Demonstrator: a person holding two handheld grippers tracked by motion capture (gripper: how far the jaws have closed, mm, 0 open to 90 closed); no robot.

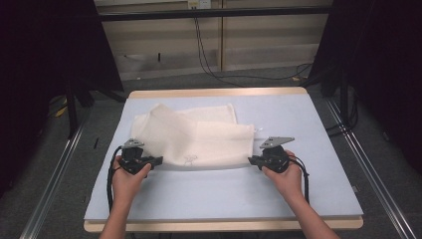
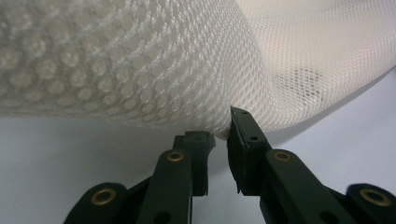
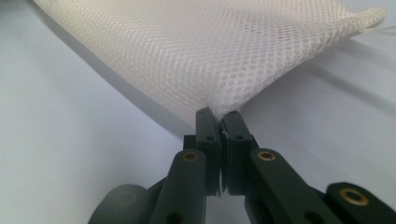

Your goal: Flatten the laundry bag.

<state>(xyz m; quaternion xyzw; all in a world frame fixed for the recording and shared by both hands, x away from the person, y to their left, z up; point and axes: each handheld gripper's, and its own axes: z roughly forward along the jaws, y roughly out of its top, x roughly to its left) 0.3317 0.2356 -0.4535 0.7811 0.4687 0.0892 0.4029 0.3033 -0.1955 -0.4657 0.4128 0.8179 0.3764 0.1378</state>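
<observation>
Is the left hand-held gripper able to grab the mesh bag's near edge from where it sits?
Probably yes: the left hand-held gripper has its jaws parted right at the mesh bag edge, with nothing between them.

In the left gripper view the mesh cloth (image 2: pixel 140 60) runs off the top and both side edges, and its near left part is blurred. A dark patch shows through the weave at the right; what it is cannot be told. In the right gripper view the cloth (image 3: pixel 210 51) is cut off by the top edge, and its nipped corner is hidden between the fingers (image 3: pixel 208 130).
</observation>
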